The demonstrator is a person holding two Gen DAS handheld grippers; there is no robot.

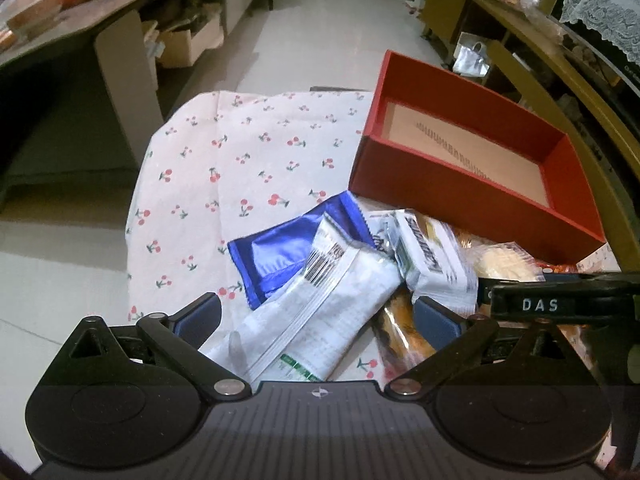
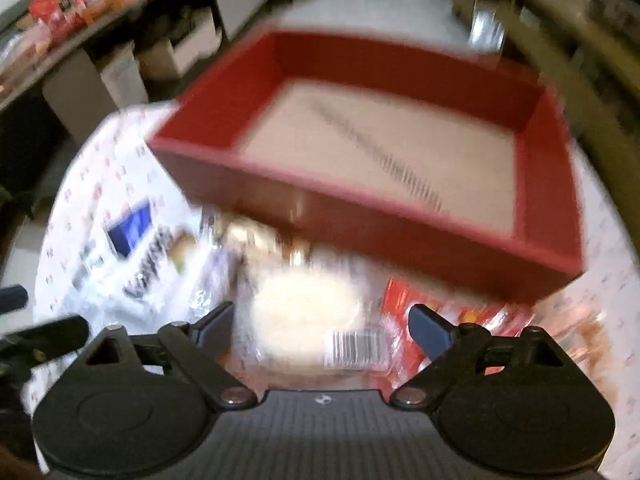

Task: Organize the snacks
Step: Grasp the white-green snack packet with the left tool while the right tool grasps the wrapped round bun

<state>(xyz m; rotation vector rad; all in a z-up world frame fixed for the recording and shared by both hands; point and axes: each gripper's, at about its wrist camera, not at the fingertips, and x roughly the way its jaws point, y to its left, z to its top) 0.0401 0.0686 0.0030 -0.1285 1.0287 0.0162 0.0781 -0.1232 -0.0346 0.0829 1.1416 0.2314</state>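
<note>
On surface: snack pile point(image 1: 360, 276) heaped just before red box point(image 1: 472, 168), cherry-print cloth point(image 1: 224, 168) underneath
Box: empty, open side up, near me, so I judge packets go in there
My left gripper point(image 1: 316, 316): fingers wide, straddling white barcode packet point(image 1: 320, 304), holding nothing
My right gripper point(image 2: 320, 328): fingers wide, over pale clear-wrapped snack point(image 2: 308, 320), nothing gripped
Why: both low over pile, likely choosing a first pick
Blue packet point(image 1: 276, 256): partly under white one
Hard to see: right view motion-blurred, labels unreadable; orange packet point(image 2: 460, 312) cut off by box wall; pile's right end hidden behind other gripper
</note>
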